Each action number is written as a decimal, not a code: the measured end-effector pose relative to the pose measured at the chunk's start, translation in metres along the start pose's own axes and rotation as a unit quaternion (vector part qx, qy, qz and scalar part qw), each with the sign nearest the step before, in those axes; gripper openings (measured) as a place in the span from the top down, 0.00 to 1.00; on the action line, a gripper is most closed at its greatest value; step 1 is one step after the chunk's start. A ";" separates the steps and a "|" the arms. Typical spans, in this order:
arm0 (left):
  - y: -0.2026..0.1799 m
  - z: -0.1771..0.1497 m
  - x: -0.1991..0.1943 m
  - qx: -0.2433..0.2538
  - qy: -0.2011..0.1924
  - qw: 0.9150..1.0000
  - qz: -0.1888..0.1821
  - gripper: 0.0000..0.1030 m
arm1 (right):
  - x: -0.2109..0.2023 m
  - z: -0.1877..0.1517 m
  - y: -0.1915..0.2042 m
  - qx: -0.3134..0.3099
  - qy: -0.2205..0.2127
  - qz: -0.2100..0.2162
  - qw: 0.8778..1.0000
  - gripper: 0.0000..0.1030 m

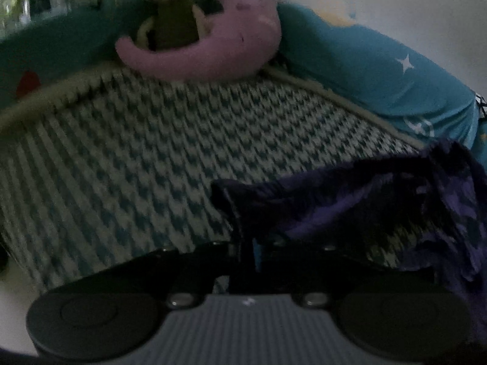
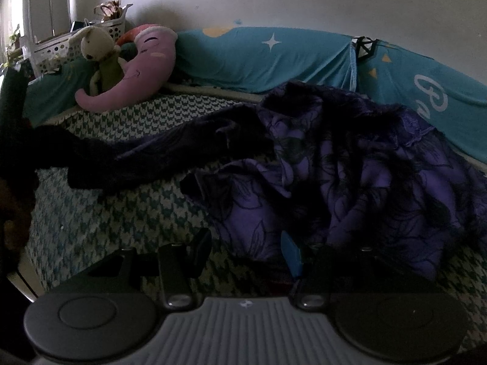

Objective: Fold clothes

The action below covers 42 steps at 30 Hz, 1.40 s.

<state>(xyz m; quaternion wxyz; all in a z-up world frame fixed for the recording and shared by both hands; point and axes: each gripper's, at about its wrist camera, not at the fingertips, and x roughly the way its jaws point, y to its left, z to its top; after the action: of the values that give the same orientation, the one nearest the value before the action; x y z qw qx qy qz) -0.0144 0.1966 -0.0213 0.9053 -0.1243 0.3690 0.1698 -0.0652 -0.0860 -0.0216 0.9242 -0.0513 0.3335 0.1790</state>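
- We see the purple flowered garment (image 2: 350, 164) lying rumpled on the checked bedspread (image 2: 121, 213), heaped toward the teal bolster (image 2: 258, 57) along the wall, with one long dark part stretched out to the left in the right wrist view.
- Left claw (image 1: 246, 252): clenched, with an edge of the garment (image 1: 334, 200) pinched between its fingers. The cloth runs up and to the right from the grip.
- Right claw (image 2: 246, 252): jaws stand apart. A lobe of the garment lies between them, but we cannot see the pads pressing on it, so we read it as released.
- Step in hand, as we judge it: spreading the garment flat before the first fold.
- To do it well: keep the left pinch on a single edge, not a bunch. Close the right claw on a matching edge, then draw both apart until the heap opens.
- Watch for slack layers caught underneath. The pink moon pillow (image 2: 143, 67) and the stuffed rabbit (image 2: 97, 48) sit well clear.
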 end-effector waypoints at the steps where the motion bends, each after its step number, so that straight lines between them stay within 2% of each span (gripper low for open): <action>1: -0.001 0.004 -0.003 0.006 -0.010 1.000 0.008 0.94 | 0.000 0.000 0.000 0.001 -0.001 0.000 1.000 0.51; 5: -0.001 0.027 -0.011 0.026 -0.044 0.998 0.042 0.94 | -0.001 0.001 -0.001 0.005 -0.006 0.004 1.000 0.51; 9: 0.001 0.059 -0.020 0.051 -0.086 0.992 0.073 0.94 | 0.000 0.001 -0.001 0.006 -0.006 0.006 1.000 0.51; 14: 0.010 0.093 -0.029 0.050 -0.123 0.985 0.113 0.94 | -0.001 0.001 -0.002 0.006 -0.006 0.007 1.000 0.51; 18: 0.016 0.100 -0.030 0.061 -0.119 0.984 0.120 0.94 | 0.001 0.002 -0.001 0.004 -0.004 0.007 1.000 0.51; 22: 0.026 0.093 -0.023 0.039 -0.069 0.992 0.094 0.89 | 0.001 0.001 0.001 0.000 -0.001 0.007 1.000 0.51; 23: 0.028 0.089 -0.021 0.028 -0.055 0.994 0.085 0.85 | 0.001 0.001 0.001 0.000 -0.001 0.007 1.000 0.51; 24: 0.031 0.085 -0.019 0.016 -0.041 0.996 0.076 0.73 | 0.001 0.001 0.001 -0.001 0.000 0.006 1.000 0.51; 27: 0.037 0.075 -0.014 -0.016 -0.004 0.999 0.050 0.57 | 0.001 0.002 0.001 -0.001 -0.001 0.007 1.000 0.51; 28: 0.038 0.073 -0.015 -0.020 -0.002 0.999 0.043 0.55 | 0.001 0.002 0.001 0.000 -0.001 0.007 1.000 0.51; 29: 0.037 0.071 -0.017 -0.021 -0.003 0.999 0.038 0.49 | 0.001 0.002 0.001 0.001 0.000 0.007 1.000 0.51; 32: 0.036 0.066 -0.025 -0.015 -0.015 0.999 0.037 0.26 | 0.002 0.001 0.001 0.000 0.000 0.008 1.000 0.51; 35: 0.039 0.060 -0.033 -0.022 -0.017 0.999 0.024 0.22 | 0.002 0.001 0.001 0.000 0.000 0.011 1.000 0.51; 42: 0.028 0.038 -0.038 -0.002 0.001 1.000 0.003 0.19 | 0.002 -0.001 0.004 0.000 0.003 0.014 1.000 0.51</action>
<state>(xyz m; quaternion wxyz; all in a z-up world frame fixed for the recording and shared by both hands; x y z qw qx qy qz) -0.0274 0.2267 0.0297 0.9043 -0.1251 0.3697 0.1729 -0.0659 -0.0821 -0.0231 0.9208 -0.0475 0.3366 0.1915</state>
